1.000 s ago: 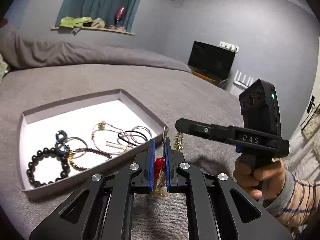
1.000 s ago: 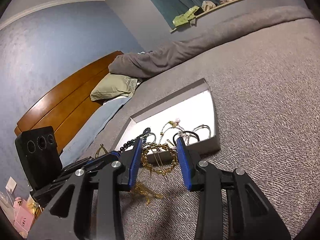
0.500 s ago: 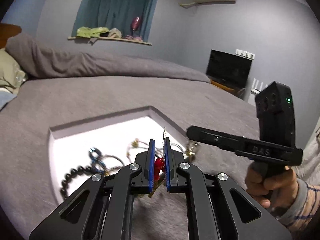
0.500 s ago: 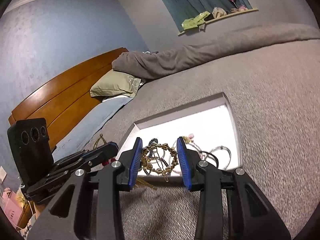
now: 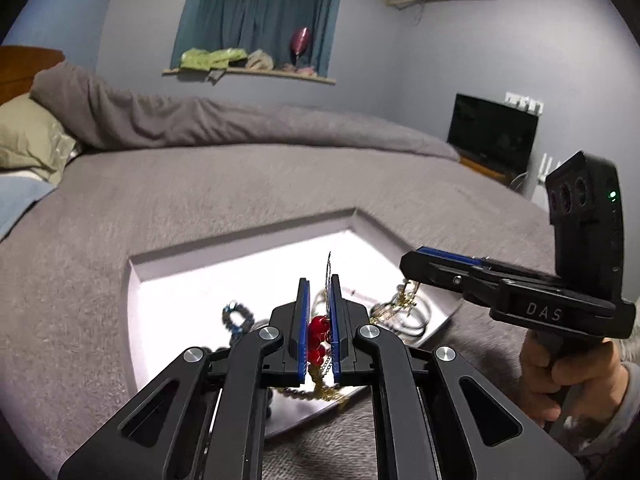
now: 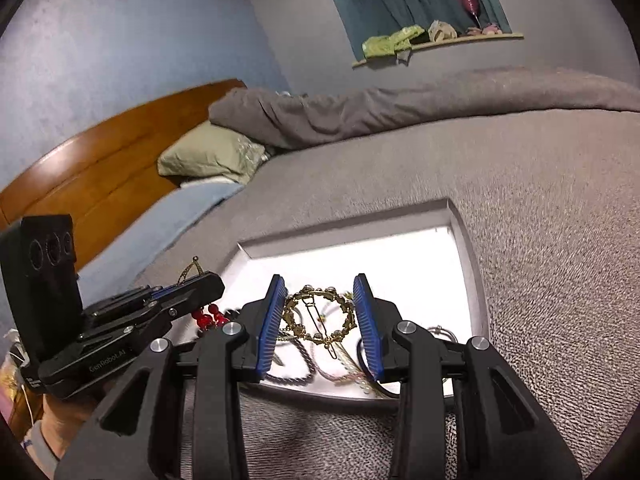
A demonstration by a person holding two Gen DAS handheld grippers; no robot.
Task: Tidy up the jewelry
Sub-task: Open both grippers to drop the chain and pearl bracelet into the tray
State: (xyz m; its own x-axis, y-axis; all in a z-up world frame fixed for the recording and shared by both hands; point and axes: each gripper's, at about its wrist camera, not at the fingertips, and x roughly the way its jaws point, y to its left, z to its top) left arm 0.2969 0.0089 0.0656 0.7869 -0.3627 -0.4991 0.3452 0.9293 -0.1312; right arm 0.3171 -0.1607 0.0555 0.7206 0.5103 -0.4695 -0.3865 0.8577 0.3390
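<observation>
A shallow grey tray with a white floor lies on the bed, also in the right wrist view. My left gripper hangs over its near part, shut on a red-bead gold chain whose chain dangles below the jaws. My right gripper is shut on a round gold hair clip, held above the tray's near edge. Each view shows the other gripper: the right gripper beside the tray's right corner, the left gripper at the left with the red beads under it.
Several bracelets lie in the tray: a blue bead bracelet, silver bangles, a dark cord bracelet. A grey blanket covers the bed. A pillow and wooden headboard stand at the far left.
Both grippers have carried their pieces from beside the tray's corner to over the tray. The tray now sits centred under both cameras. Neither grip has changed.
</observation>
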